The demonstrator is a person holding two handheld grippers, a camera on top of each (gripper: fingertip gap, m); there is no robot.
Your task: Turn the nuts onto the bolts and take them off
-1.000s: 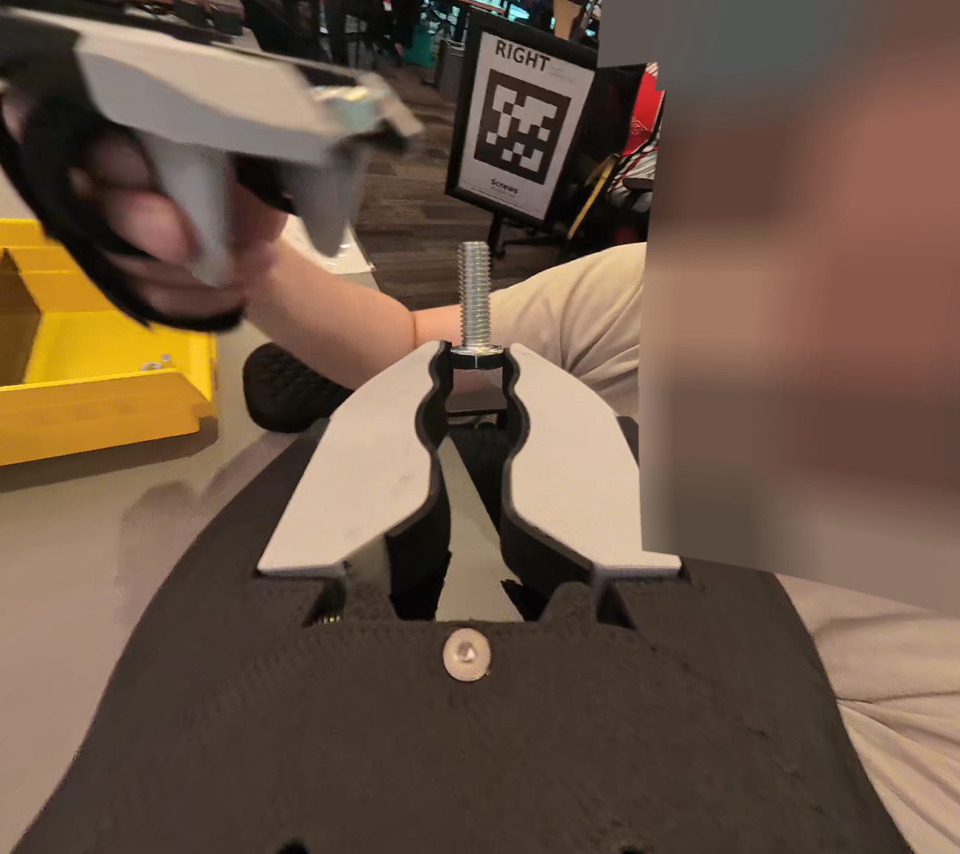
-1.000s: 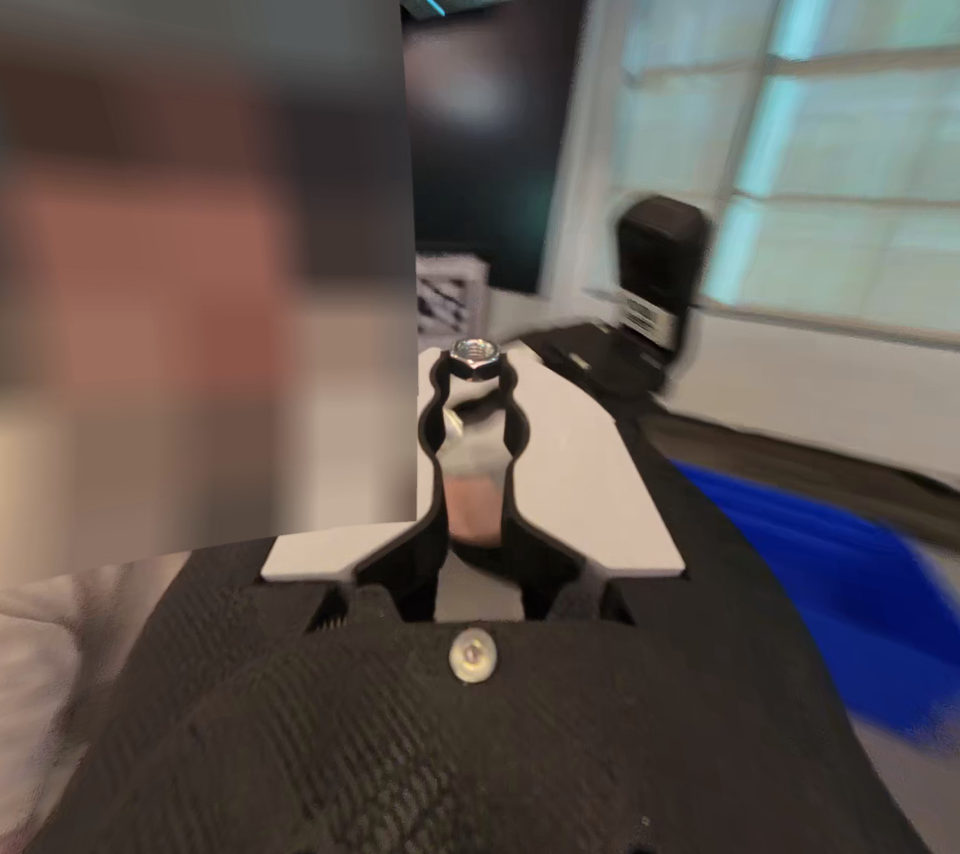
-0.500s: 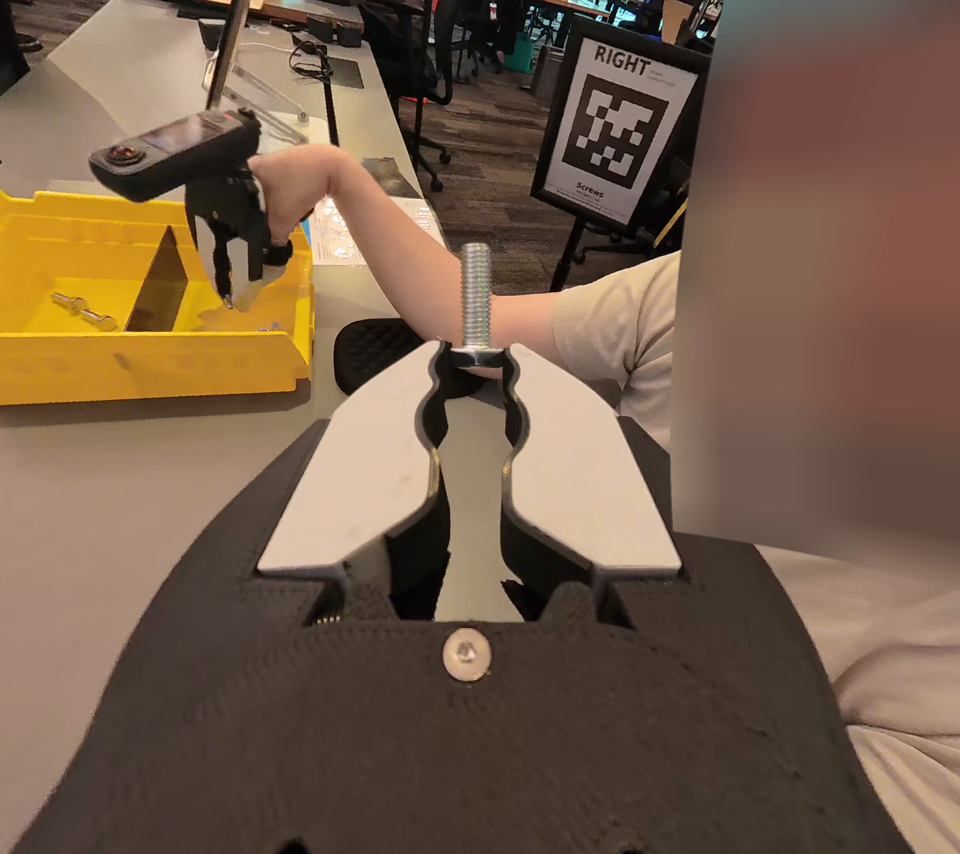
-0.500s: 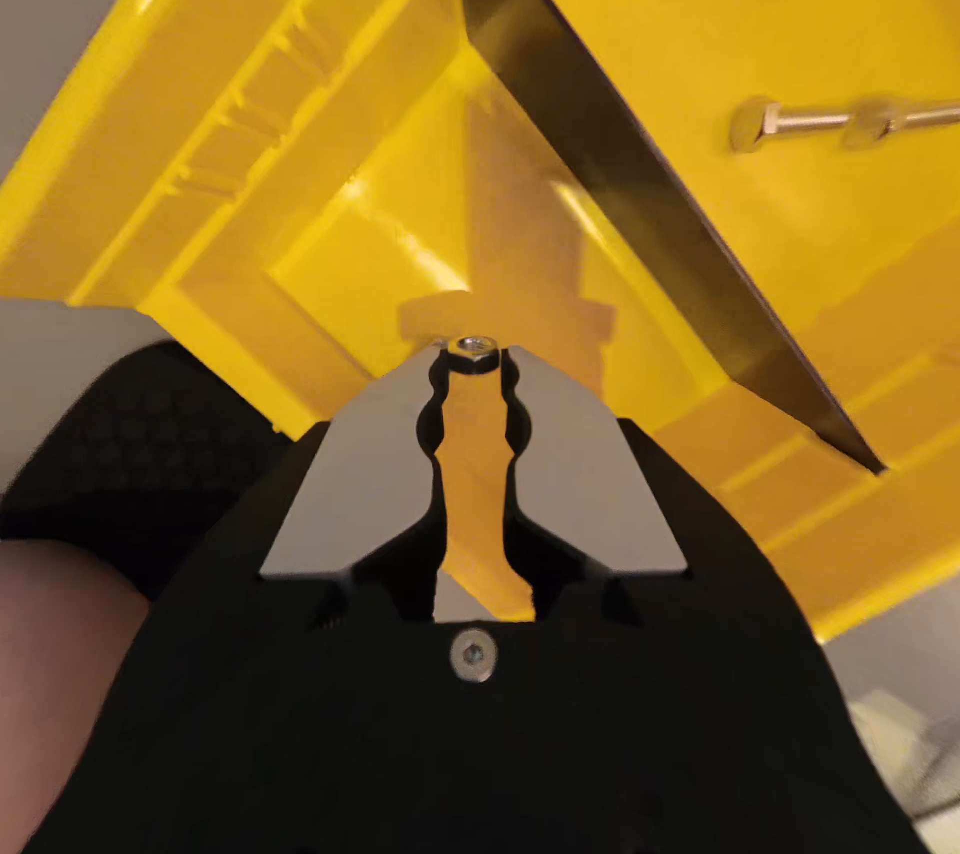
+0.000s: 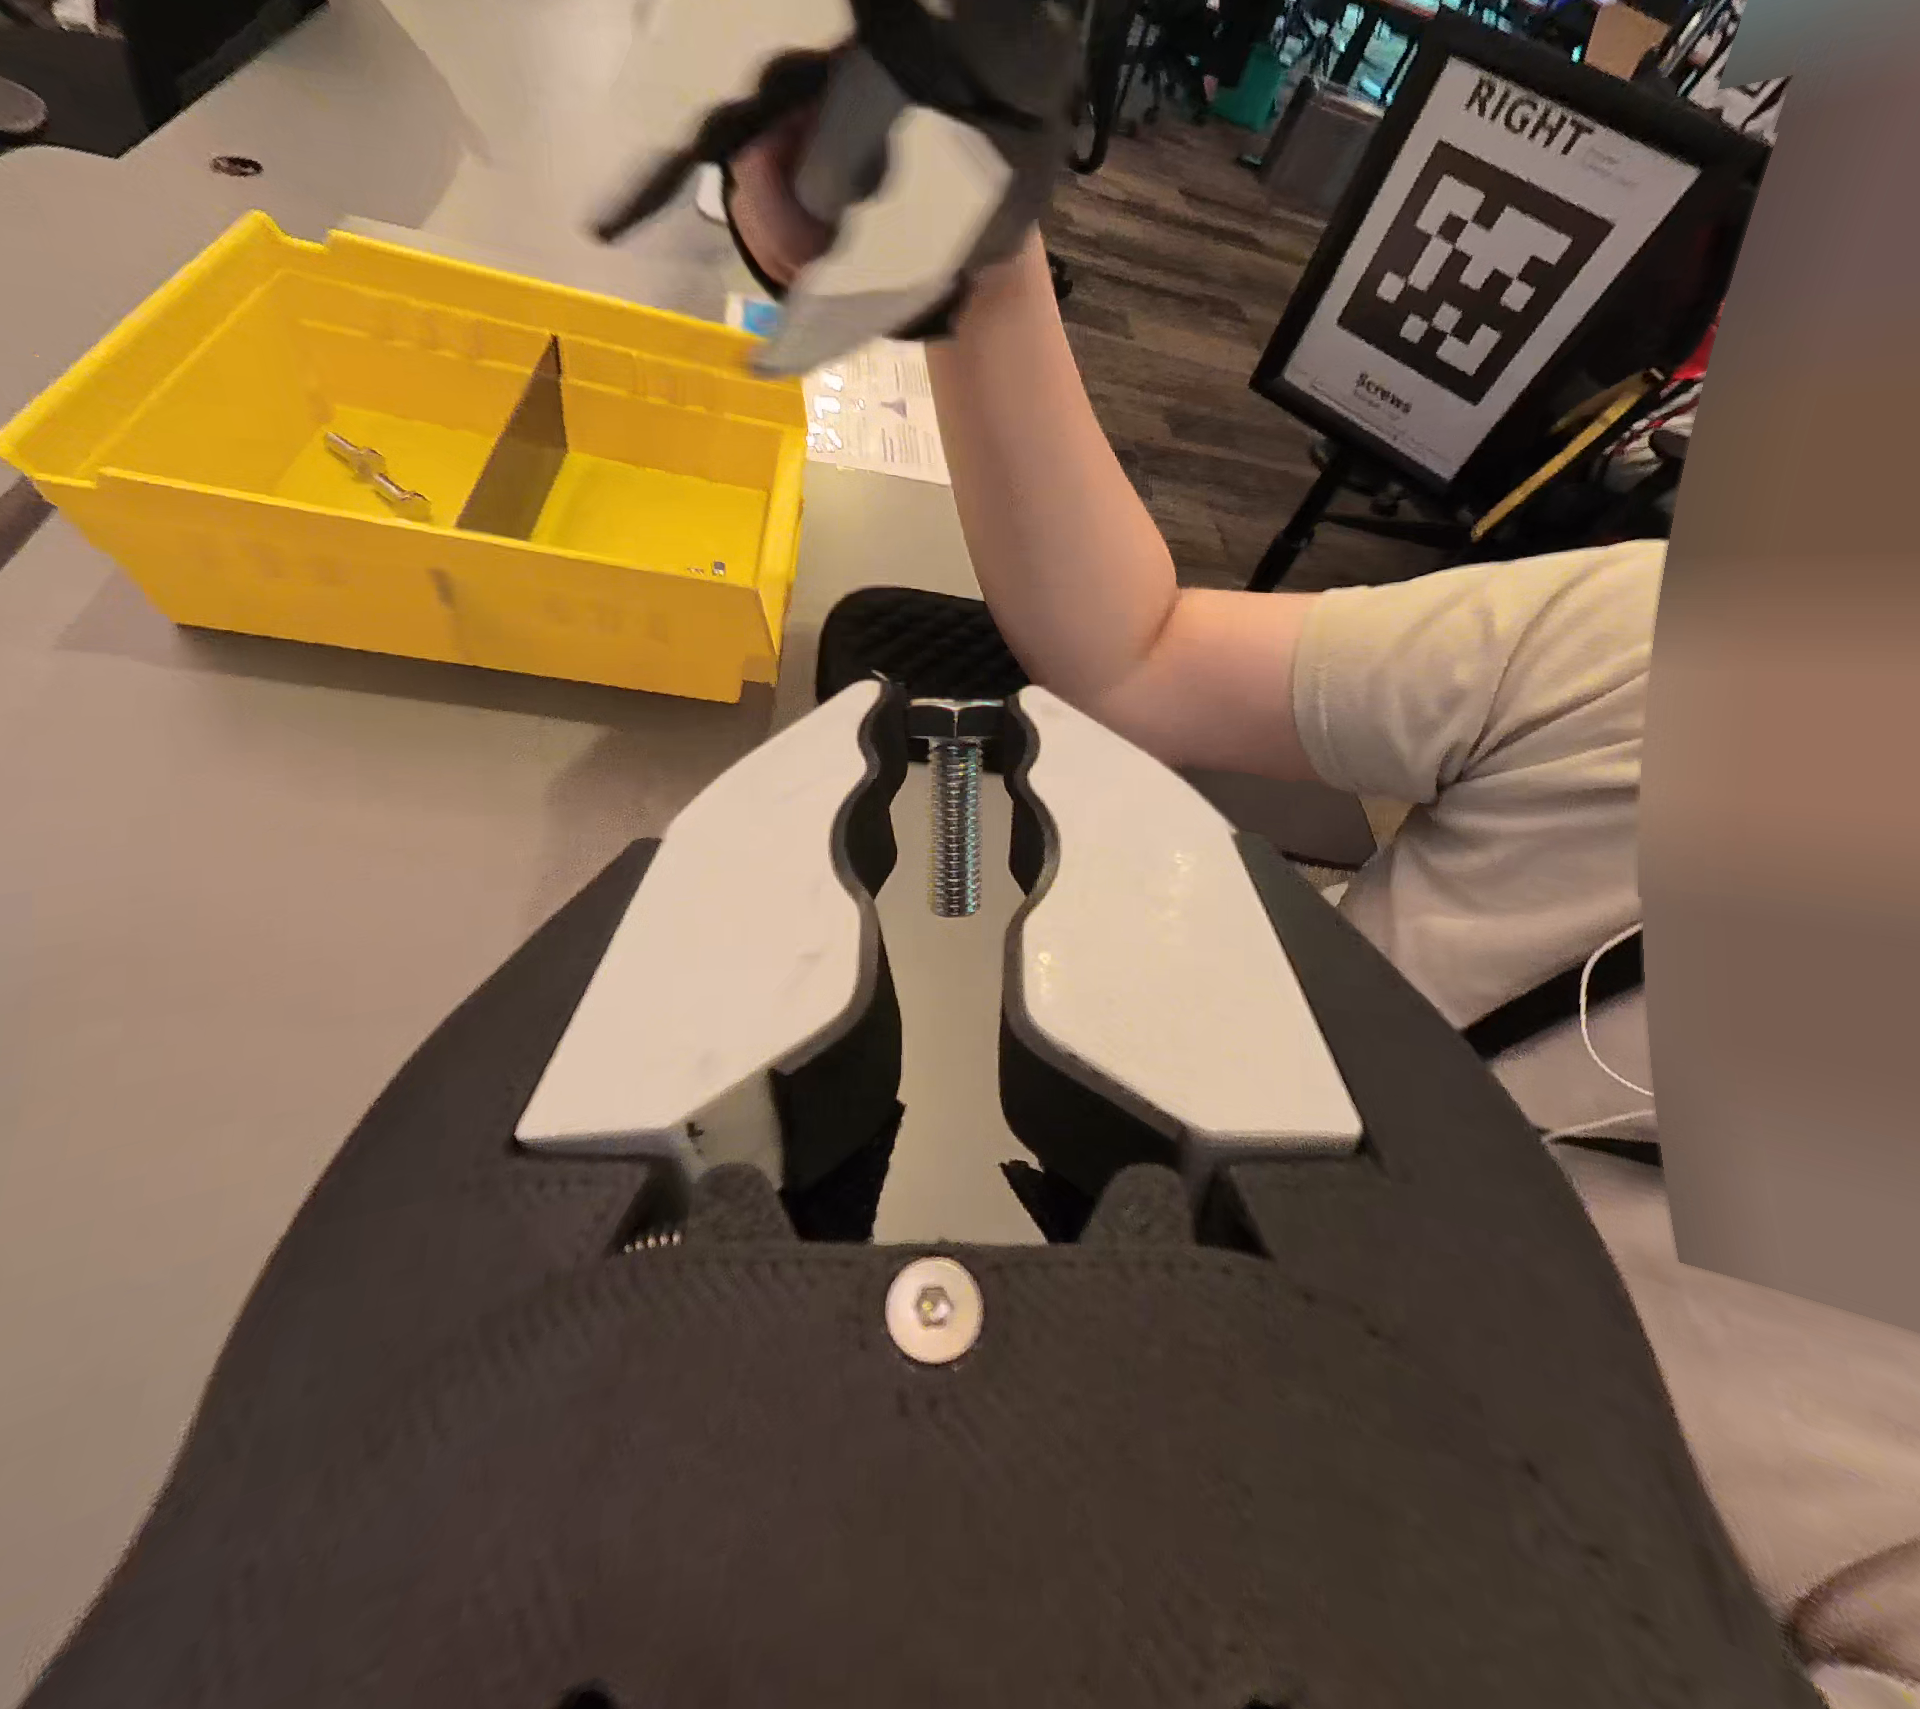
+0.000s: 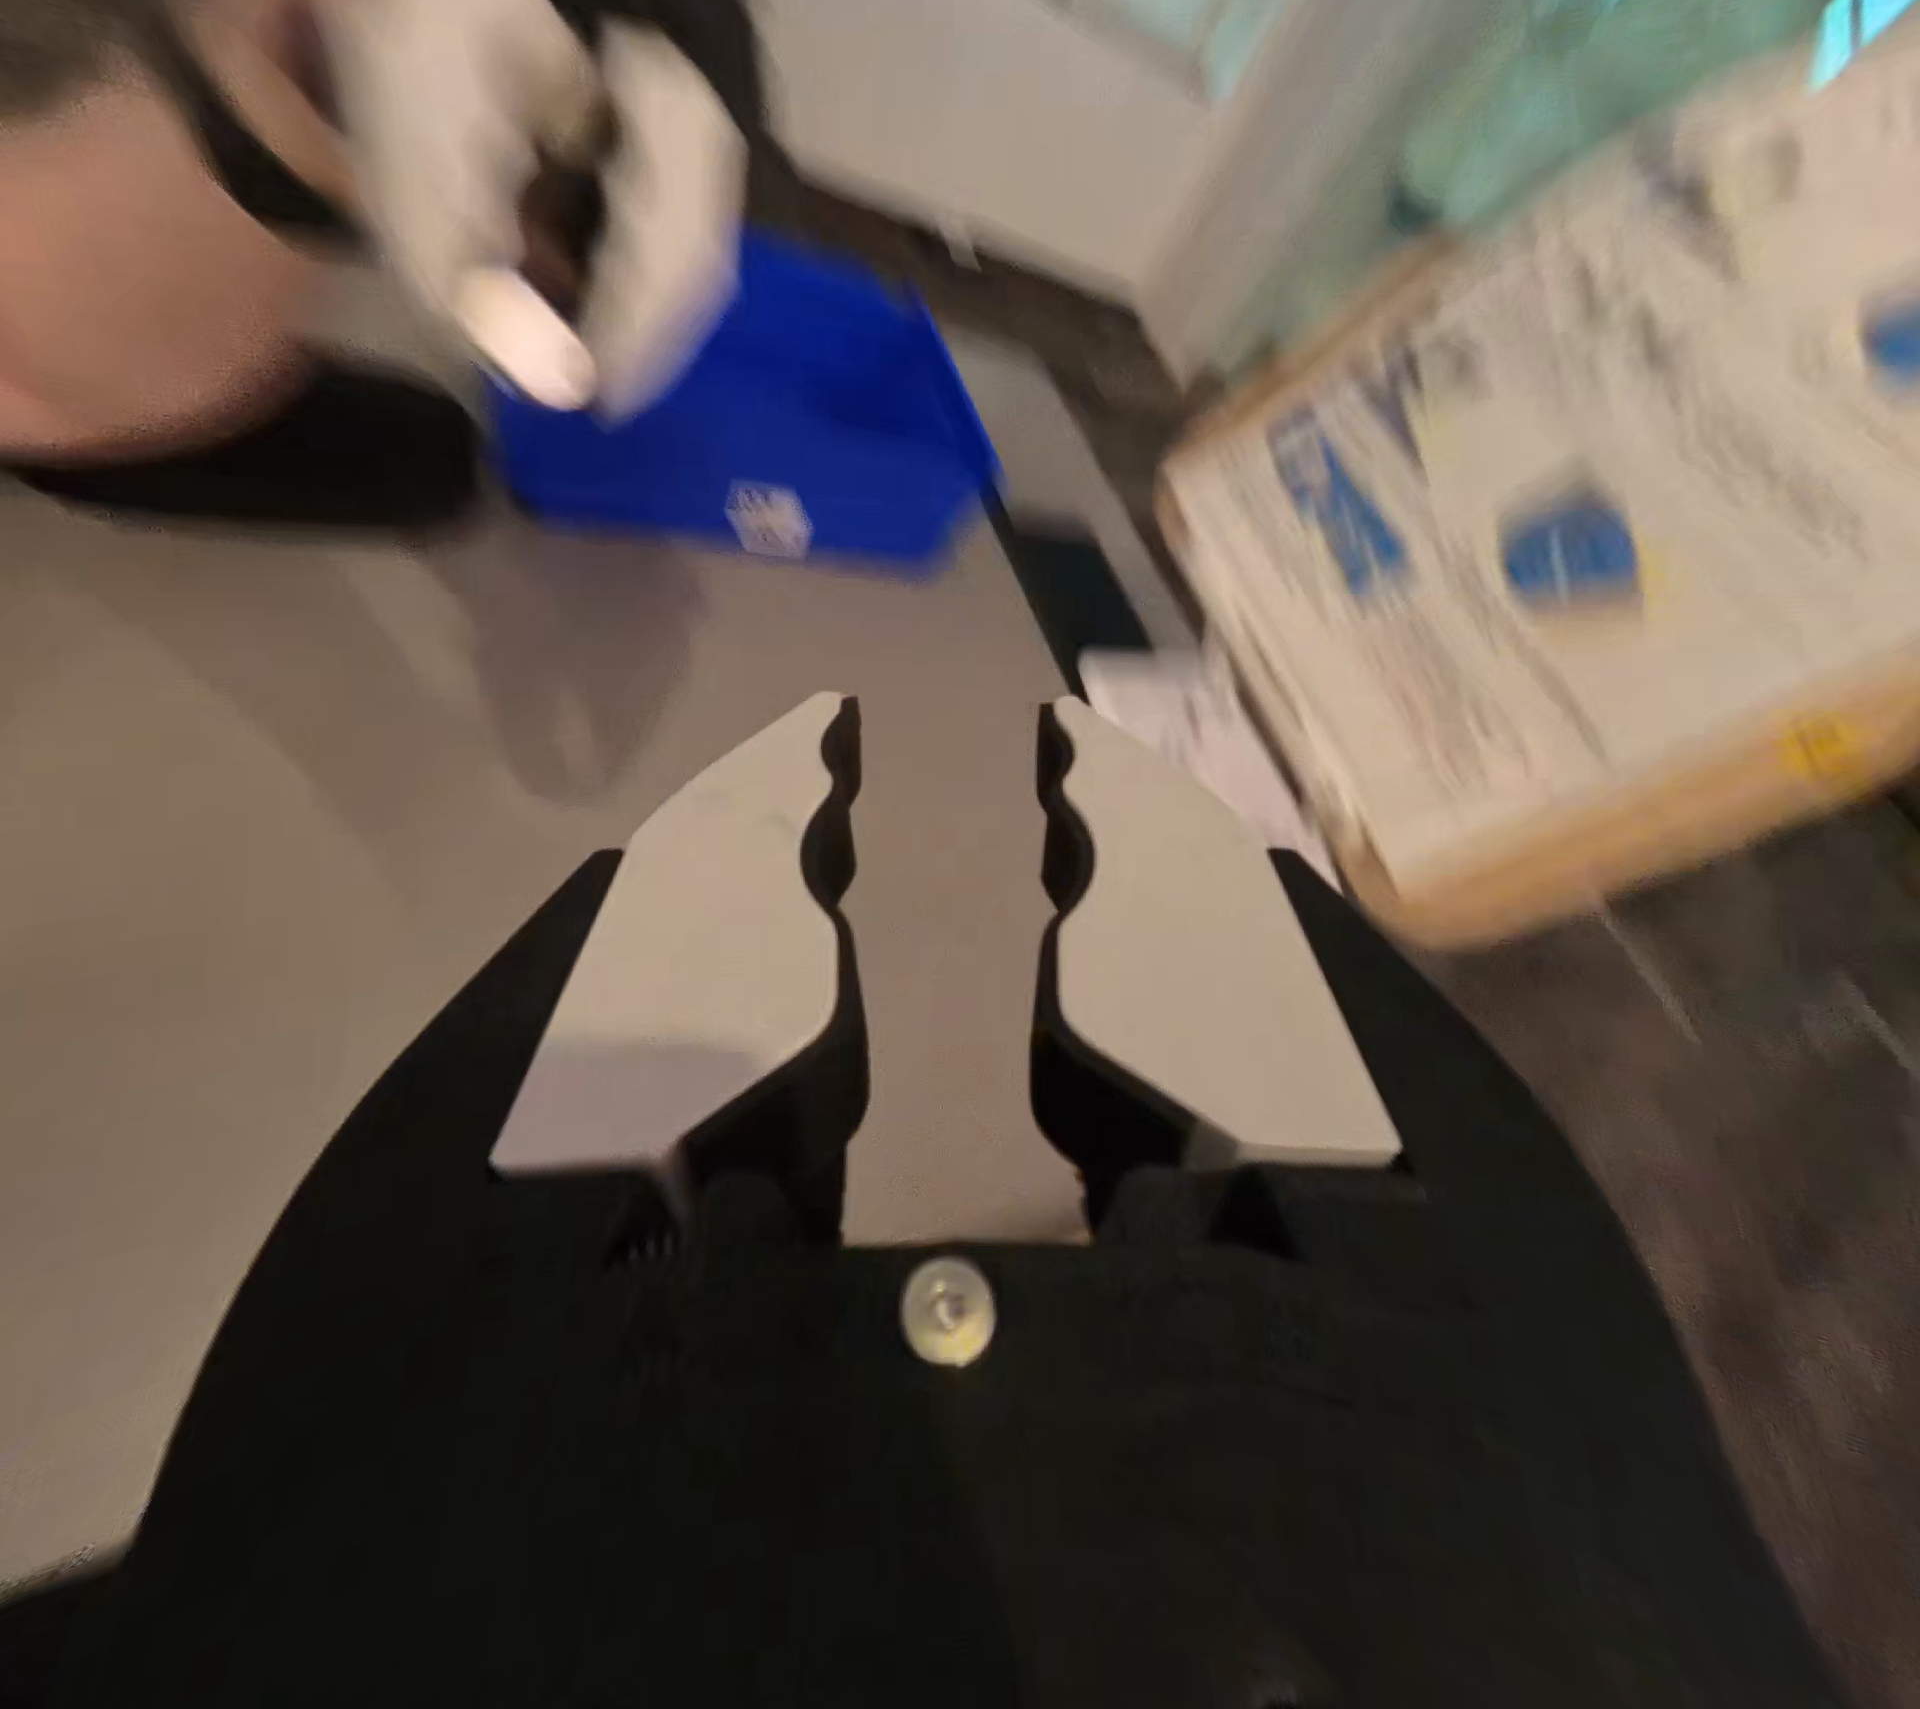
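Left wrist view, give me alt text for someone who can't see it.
The left tool grips a bolt by its hex head, threaded shank pointing back toward the camera. Beyond, the blurred right tool hangs open above a yellow bin on a grey table.

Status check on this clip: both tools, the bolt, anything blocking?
Left tool shut on bolt, head at tips, shank pointing back. Right tool open, empty, raised above yellow bin. Bolt-and-nut lies in bin's left compartment. Nothing blocking.
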